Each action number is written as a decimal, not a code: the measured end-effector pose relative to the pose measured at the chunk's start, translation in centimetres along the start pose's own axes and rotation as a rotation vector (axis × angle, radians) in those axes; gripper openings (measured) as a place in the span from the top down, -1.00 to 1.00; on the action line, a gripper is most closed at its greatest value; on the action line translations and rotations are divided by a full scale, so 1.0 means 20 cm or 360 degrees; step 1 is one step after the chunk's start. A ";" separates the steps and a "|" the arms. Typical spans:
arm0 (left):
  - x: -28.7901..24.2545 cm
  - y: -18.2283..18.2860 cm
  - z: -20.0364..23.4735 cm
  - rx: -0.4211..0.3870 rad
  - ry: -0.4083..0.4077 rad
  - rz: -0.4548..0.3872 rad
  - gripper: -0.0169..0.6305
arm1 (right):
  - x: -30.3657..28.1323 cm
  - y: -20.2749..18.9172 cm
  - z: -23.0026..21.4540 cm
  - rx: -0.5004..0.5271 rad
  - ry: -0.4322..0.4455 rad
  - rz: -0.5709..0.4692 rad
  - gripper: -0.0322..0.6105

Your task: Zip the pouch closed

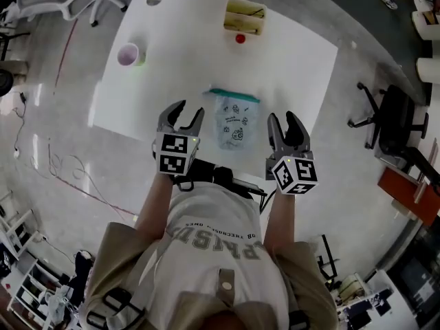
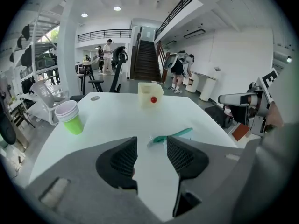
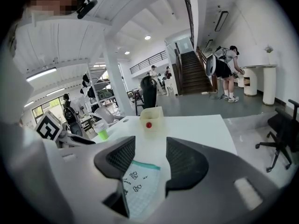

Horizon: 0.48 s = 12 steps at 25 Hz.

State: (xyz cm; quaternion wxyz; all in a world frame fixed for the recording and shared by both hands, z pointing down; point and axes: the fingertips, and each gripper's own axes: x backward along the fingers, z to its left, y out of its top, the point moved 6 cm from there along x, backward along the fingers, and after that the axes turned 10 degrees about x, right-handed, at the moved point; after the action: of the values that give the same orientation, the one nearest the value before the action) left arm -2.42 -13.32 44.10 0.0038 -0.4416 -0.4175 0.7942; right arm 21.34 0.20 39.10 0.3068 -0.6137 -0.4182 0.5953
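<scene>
A clear pouch (image 1: 234, 120) printed with small drawings lies flat near the white table's (image 1: 179, 60) front edge, its teal zip strip (image 1: 234, 95) along the far end. My left gripper (image 1: 181, 117) hovers open just left of the pouch, nothing between its jaws. Just right of the pouch my right gripper (image 1: 289, 126) is open and empty too. In the left gripper view the teal zip strip (image 2: 174, 135) shows beyond the gripper (image 2: 152, 157). The right gripper view has the pouch (image 3: 138, 187) below and between the jaws of the gripper (image 3: 149, 158).
A green and white cup (image 1: 129, 54) stands at the table's left. A pale box (image 1: 244, 16) with a red ball (image 1: 240, 38) beside it sits at the far side. Office chairs (image 1: 388, 119) stand to the right on the floor; people stand by a far staircase (image 2: 180, 69).
</scene>
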 end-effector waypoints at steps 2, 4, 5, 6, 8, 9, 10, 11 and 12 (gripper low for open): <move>-0.06 0.01 0.01 -0.0036 -0.0033 0.0042 0.32 | -0.02 -0.01 0.00 -0.0018 -0.0024 0.0011 0.27; -0.12 0.02 0.03 -0.0081 -0.0059 0.0077 0.32 | -0.03 -0.01 0.01 -0.0034 -0.0046 0.0018 0.27; -0.15 0.02 0.03 -0.0104 -0.0069 0.0093 0.32 | -0.03 -0.02 0.01 -0.0041 -0.0054 0.0024 0.27; -0.18 0.02 0.03 -0.0125 -0.0078 0.0112 0.32 | -0.04 -0.03 0.01 -0.0047 -0.0057 0.0032 0.27; -0.24 0.00 0.03 -0.0160 -0.0093 0.0146 0.32 | -0.05 -0.06 0.01 -0.0062 -0.0056 0.0051 0.27; -0.26 -0.01 0.03 -0.0176 -0.0099 0.0155 0.32 | -0.05 -0.07 0.00 -0.0067 -0.0054 0.0059 0.27; -0.30 -0.01 0.02 -0.0194 -0.0108 0.0155 0.32 | -0.06 -0.08 -0.01 -0.0068 -0.0052 0.0065 0.27; -0.33 -0.01 0.02 -0.0211 -0.0116 0.0156 0.32 | -0.06 -0.08 -0.03 -0.0067 -0.0049 0.0069 0.27; -0.36 -0.02 0.02 -0.0223 -0.0118 0.0168 0.32 | -0.07 -0.08 -0.04 -0.0062 -0.0045 0.0075 0.27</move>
State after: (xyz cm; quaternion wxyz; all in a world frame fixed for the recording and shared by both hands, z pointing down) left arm 1.65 -16.01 49.52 -0.0844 -0.4324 -0.4481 0.7779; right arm 21.97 -0.20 41.28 0.2747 -0.6207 -0.4196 0.6026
